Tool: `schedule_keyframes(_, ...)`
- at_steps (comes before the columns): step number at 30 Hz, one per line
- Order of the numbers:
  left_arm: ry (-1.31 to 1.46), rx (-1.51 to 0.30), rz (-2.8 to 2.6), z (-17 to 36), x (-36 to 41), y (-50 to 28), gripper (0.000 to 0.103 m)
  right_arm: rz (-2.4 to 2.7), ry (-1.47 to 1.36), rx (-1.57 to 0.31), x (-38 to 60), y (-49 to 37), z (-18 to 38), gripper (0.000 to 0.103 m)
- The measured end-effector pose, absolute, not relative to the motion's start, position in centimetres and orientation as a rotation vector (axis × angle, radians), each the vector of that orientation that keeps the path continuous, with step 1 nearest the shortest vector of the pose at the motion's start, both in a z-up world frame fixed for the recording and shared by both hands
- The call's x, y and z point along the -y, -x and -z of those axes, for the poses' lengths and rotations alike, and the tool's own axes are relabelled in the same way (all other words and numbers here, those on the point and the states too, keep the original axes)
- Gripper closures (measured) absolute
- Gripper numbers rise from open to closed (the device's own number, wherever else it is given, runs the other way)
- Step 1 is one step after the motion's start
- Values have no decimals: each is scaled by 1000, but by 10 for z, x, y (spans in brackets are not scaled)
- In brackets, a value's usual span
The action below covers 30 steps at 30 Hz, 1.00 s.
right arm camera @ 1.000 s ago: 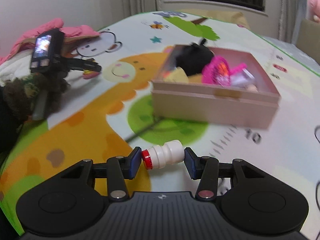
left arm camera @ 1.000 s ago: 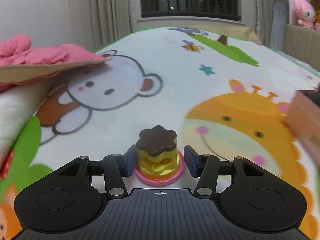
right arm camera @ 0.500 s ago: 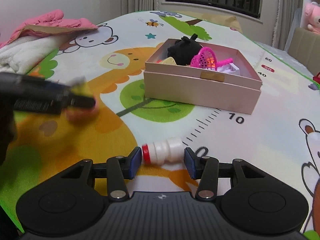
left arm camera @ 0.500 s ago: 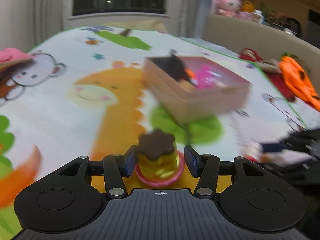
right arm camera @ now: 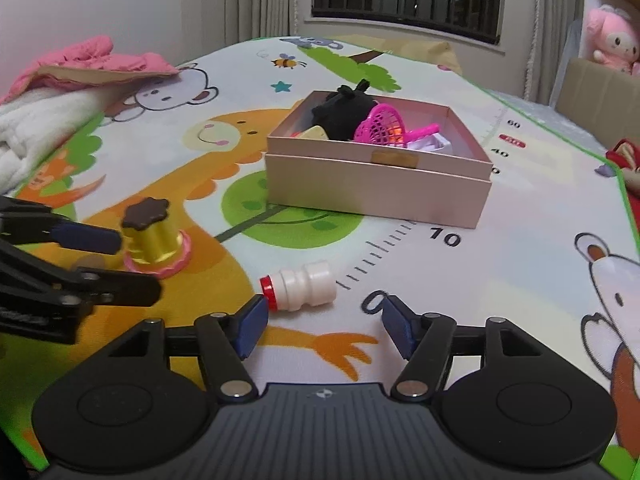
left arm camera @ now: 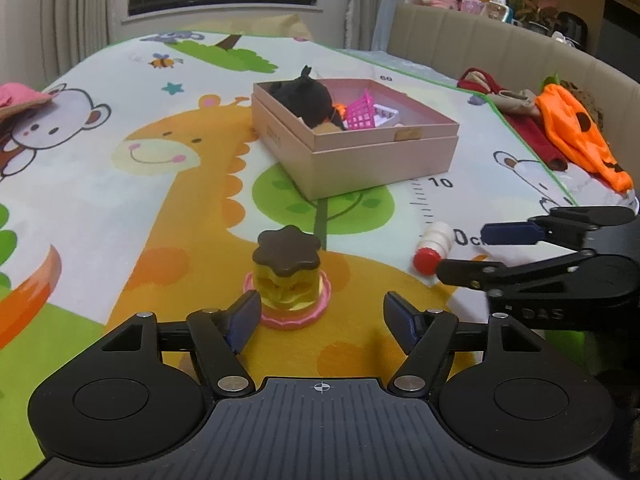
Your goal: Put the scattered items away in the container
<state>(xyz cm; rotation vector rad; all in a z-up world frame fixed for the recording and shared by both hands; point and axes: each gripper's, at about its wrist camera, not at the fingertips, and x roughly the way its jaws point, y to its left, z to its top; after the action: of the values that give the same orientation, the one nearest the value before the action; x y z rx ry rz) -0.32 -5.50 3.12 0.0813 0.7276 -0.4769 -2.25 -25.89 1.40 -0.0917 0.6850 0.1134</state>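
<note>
A toy pudding (left arm camera: 287, 276) with a brown top and pink base stands on the play mat just ahead of my open left gripper (left arm camera: 322, 322); it also shows in the right wrist view (right arm camera: 154, 236). A small white bottle with a red cap (right arm camera: 300, 286) lies on its side just ahead of my open right gripper (right arm camera: 320, 326); it also shows in the left wrist view (left arm camera: 434, 246). The pink box (right arm camera: 376, 192) stands farther back and holds a black plush (right arm camera: 344, 114), a pink net (right arm camera: 380, 124) and other toys. Neither gripper holds anything.
The box also shows in the left wrist view (left arm camera: 372, 160). Pink and white bedding (right arm camera: 60, 80) lies at the mat's left edge. Orange and red clothes (left arm camera: 568, 128) lie at the right edge, by a beige sofa back (left arm camera: 500, 44).
Both grippers swung toward the box carrying their toys, set them down on the mat and opened. The pudding and the bottle now rest free in front of the fingers.
</note>
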Motion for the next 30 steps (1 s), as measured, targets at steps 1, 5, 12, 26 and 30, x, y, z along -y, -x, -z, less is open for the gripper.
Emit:
schedule_keyframes(1, -79, -725, 476, -33, 55, 4, 28, -105, 101, -684, 259, 22, -12, 37)
schedule_keyframes(5, -61, -680, 468, -43, 48, 9, 22, -85, 103, -685, 260, 27, -9, 35)
schedule_keyframes(12, -84, -672, 380, -41, 43, -13, 22, -89, 122, -661, 258, 38, -11, 34)
schedule_keyframes(26, -148, -734, 404, -20, 43, -4, 13, -177, 136, -642, 251, 10, -11, 35)
schedule_keyframes(30, -150, -732, 415, -20, 44, 0, 12, -207, 106, -679, 250, 0, -6, 57)
